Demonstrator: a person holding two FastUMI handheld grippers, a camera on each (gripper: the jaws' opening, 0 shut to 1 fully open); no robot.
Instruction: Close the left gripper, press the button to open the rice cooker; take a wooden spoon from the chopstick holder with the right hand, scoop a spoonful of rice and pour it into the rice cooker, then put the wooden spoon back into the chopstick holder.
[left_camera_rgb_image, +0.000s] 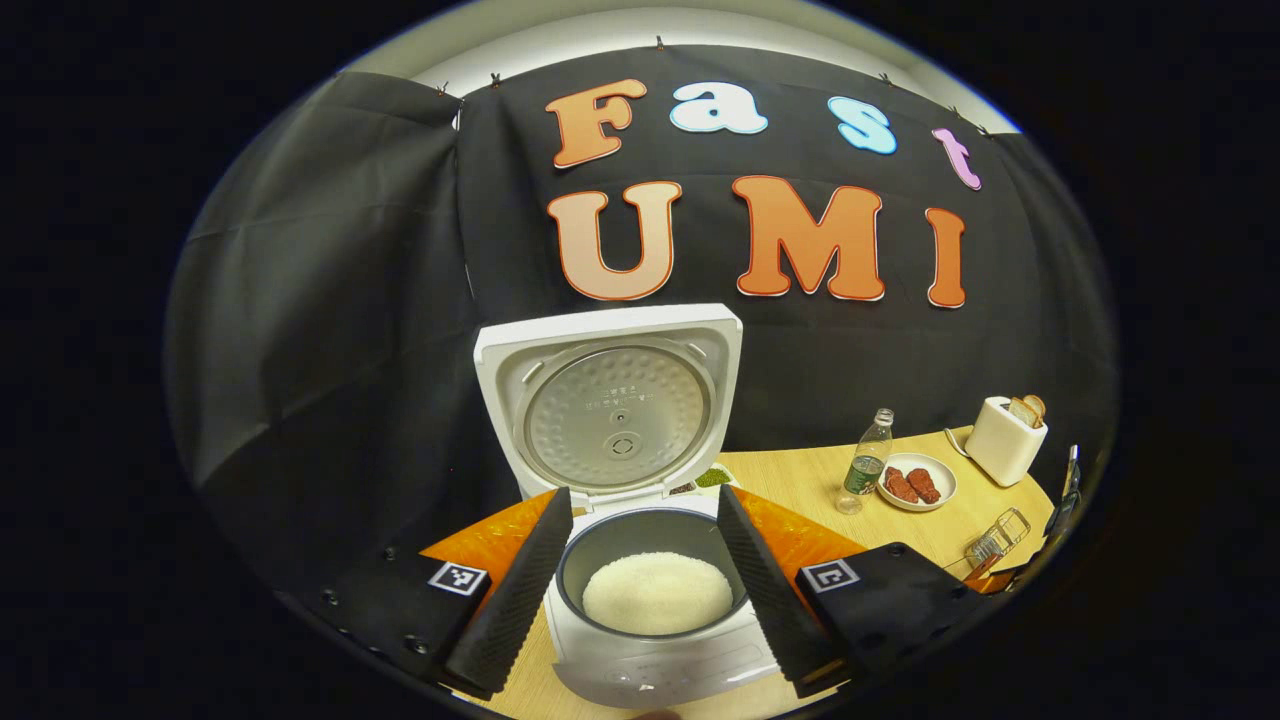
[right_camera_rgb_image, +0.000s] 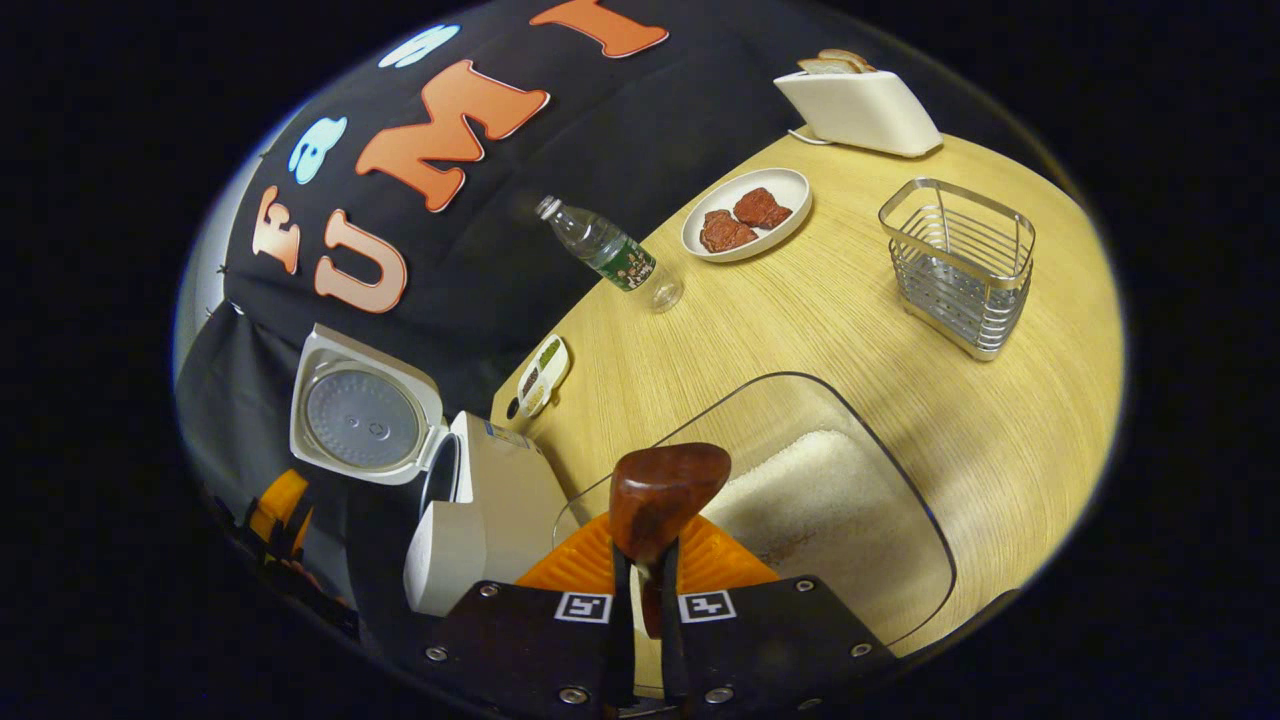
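Two fingers of the right gripper (right_camera_rgb_image: 640, 600) are clenched on the wooden spoon (right_camera_rgb_image: 665, 500), its bowl poised over the clear rice container (right_camera_rgb_image: 830, 490) at lower centre, ready to scoop. Left gripper (left_camera_rgb_image: 645, 590) fingers stand released, framing the open rice cooker (left_camera_rgb_image: 615, 400) at frame centre. Chopstick holder (right_camera_rgb_image: 960, 265) waits on the bench (right_camera_rgb_image: 800, 330), upper right.

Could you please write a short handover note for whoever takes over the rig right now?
Left gripper: open, held in front of the rice cooker, fingers either side of the pot in its view.
Right gripper: shut on the wooden spoon, held over the clear container of rice.
Chopstick holder: stands on the table, nothing in it.
Done: cooker lid up, spoon taken. The pot holds rice.
Left: I cannot tell whether the spoonful has been poured; then return the spoon to the holder.
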